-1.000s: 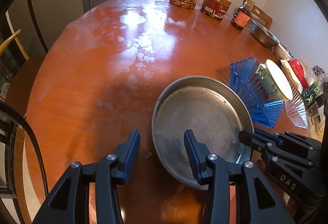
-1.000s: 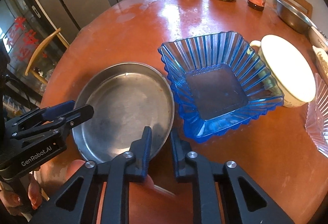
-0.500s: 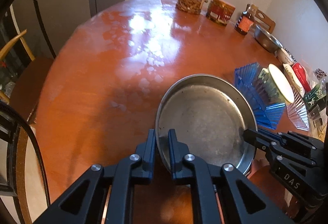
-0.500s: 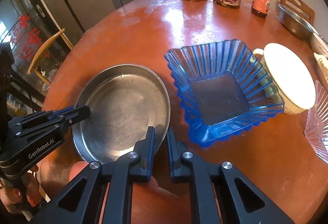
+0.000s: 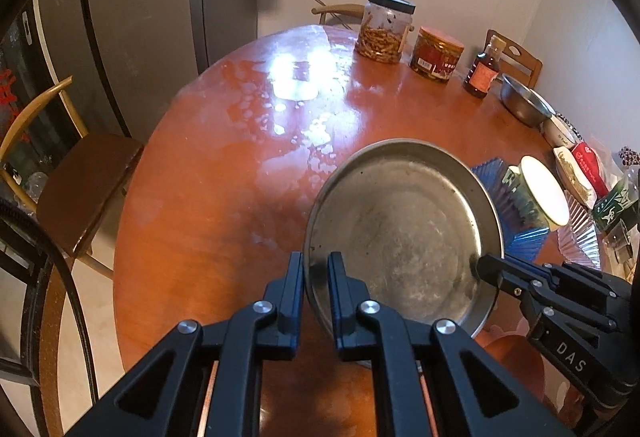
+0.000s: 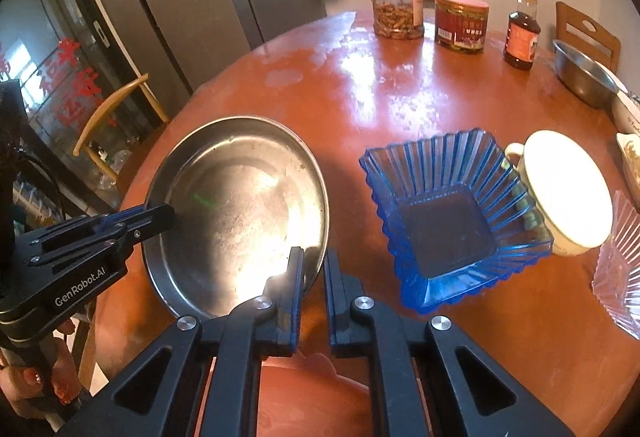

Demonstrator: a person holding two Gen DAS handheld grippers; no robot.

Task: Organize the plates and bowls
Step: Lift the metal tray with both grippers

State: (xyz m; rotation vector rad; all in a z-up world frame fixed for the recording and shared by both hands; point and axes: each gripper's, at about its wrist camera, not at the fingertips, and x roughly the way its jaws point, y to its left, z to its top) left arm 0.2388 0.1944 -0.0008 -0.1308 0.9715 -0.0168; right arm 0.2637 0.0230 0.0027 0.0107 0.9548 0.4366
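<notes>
**A:** Start at the left. What is the left gripper (image 5: 316,269) doing?

**B:** Its fingers are pinched narrow on the near-left rim of the steel plate (image 5: 404,233), one finger outside the rim, one inside. The plate spreads ahead and to the right of that gripper, and looks lifted off the round table (image 5: 224,197), tilted a little.

**A:** And across the plate?

**B:** The right gripper (image 6: 314,265) has closed the same way on the opposite rim, at the plate's near-right edge. From it, the plate lies ahead and to the left. So the plate hangs between the two tools, each holding one side.

**A:** What lies further right?

**B:** The blue glass bowl (image 6: 452,213), ahead and to the right of the right gripper, standing on the table and clear of the plate's rim. Just beyond it is a white mug (image 6: 564,193), touching or nearly touching the bowl's far side, and a clear ribbed dish (image 6: 620,269) at the edge of view.

**A:** Which way does the next move turn, then?

**B:** I judge it turns on that plate-to-bowl line: the bowl sits on the right gripper's side, so that hand is the nearer one. The plate is round, so no long axis matters; only keeping it level between both grips does.

**A:** Risk?

**B:** Thin rim, two small grips; uneven motion could twist it loose.
</notes>
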